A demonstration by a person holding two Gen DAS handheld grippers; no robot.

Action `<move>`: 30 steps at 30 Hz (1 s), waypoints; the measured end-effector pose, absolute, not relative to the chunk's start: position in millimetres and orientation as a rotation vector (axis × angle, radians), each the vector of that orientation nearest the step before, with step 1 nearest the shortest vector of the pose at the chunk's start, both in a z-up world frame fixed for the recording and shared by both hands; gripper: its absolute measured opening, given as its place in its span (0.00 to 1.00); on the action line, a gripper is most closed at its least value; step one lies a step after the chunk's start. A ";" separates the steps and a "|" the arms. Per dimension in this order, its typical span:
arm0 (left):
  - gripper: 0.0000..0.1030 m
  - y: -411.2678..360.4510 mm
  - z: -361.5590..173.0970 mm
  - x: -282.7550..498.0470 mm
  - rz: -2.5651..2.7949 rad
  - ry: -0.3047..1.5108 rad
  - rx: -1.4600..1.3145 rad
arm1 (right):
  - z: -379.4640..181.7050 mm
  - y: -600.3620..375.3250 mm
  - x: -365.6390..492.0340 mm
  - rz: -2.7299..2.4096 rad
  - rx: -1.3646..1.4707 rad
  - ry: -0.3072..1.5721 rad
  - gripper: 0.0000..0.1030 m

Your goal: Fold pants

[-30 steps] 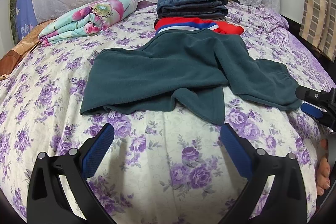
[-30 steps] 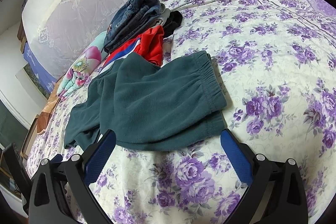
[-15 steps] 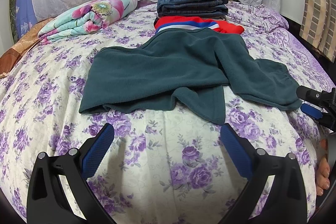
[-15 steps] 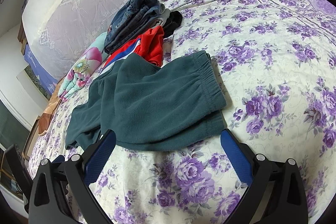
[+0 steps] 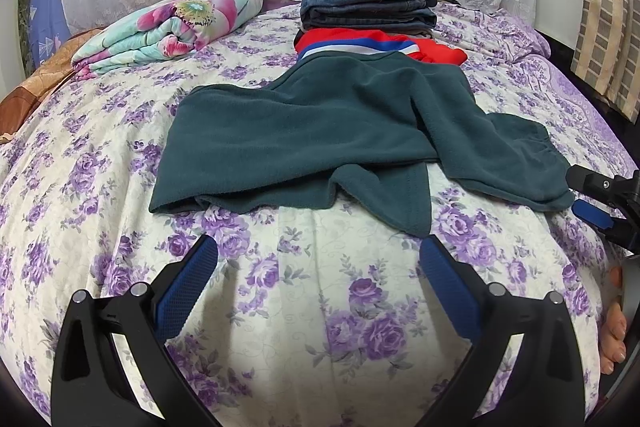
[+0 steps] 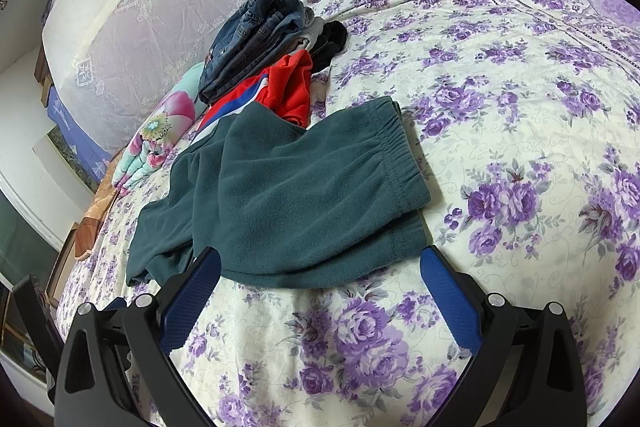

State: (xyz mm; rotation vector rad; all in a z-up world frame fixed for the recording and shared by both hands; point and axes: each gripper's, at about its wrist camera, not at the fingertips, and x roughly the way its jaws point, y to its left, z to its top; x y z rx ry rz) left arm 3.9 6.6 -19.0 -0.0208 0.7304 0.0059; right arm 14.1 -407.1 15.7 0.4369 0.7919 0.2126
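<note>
Soft, limp fleece pants (image 5: 304, 135) lie rumpled on the bed (image 5: 280, 307); best pinched at waistband (image 6: 396, 155) corners. Left gripper (image 5: 318, 267) and right gripper (image 6: 320, 275) both spread, empty.

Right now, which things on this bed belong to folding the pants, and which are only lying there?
For the job:
- green fleece pants, spread out unfolded
- left tongs, open
- right tongs, open

Only lying there:
- folded jeans stack
- red striped garment
- floral quilt, folded
- purple-flowered bedspread
</note>
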 end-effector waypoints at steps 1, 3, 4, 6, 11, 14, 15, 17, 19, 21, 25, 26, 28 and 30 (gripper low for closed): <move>0.96 6.4 -19.3 3.5 0.006 0.730 -0.021 | 15.7 -407.1 14.1 0.213 0.437 0.792 0.97; 0.96 6.8 -18.7 4.1 0.006 0.731 -0.021 | 15.7 -407.3 14.1 0.213 0.438 0.792 0.97; 0.96 6.8 -18.6 4.2 0.005 0.731 -0.021 | 15.6 -406.6 14.2 0.213 0.438 0.792 0.97; 0.96 6.9 -18.4 4.3 0.006 0.731 -0.021 | 15.6 -407.0 14.2 0.213 0.438 0.792 0.97; 0.96 7.1 -18.0 4.7 0.005 0.732 -0.022 | 15.6 -407.6 14.1 0.213 0.440 0.792 0.97; 0.96 7.2 -17.8 4.8 0.005 0.733 -0.023 | 15.6 -408.2 14.0 0.214 0.441 0.792 0.97; 0.96 6.7 -18.6 4.0 0.005 0.733 -0.024 | 15.6 -408.2 13.9 0.214 0.442 0.792 0.97; 0.96 6.7 -18.4 4.2 0.005 0.734 -0.024 | 15.4 -407.9 14.1 0.214 0.442 0.792 0.97; 0.96 7.2 -17.8 4.9 0.005 0.733 -0.024 | 15.6 -408.6 13.9 0.214 0.443 0.791 0.97; 0.96 7.4 -17.3 4.7 0.004 0.734 -0.025 | 14.8 -408.3 14.3 0.214 0.443 0.791 0.97; 0.96 7.7 -16.9 5.1 0.004 0.735 -0.026 | 14.9 -408.5 14.3 0.215 0.444 0.791 0.97; 0.96 7.0 -17.5 4.4 0.004 0.735 -0.026 | 14.8 -408.4 14.3 0.215 0.444 0.791 0.97; 0.96 7.4 -17.2 4.7 0.004 0.736 -0.026 | 14.7 -408.3 14.4 0.215 0.445 0.791 0.97; 0.96 8.0 -16.6 5.4 0.004 0.736 -0.027 | 14.9 -408.9 14.3 0.215 0.446 0.791 0.97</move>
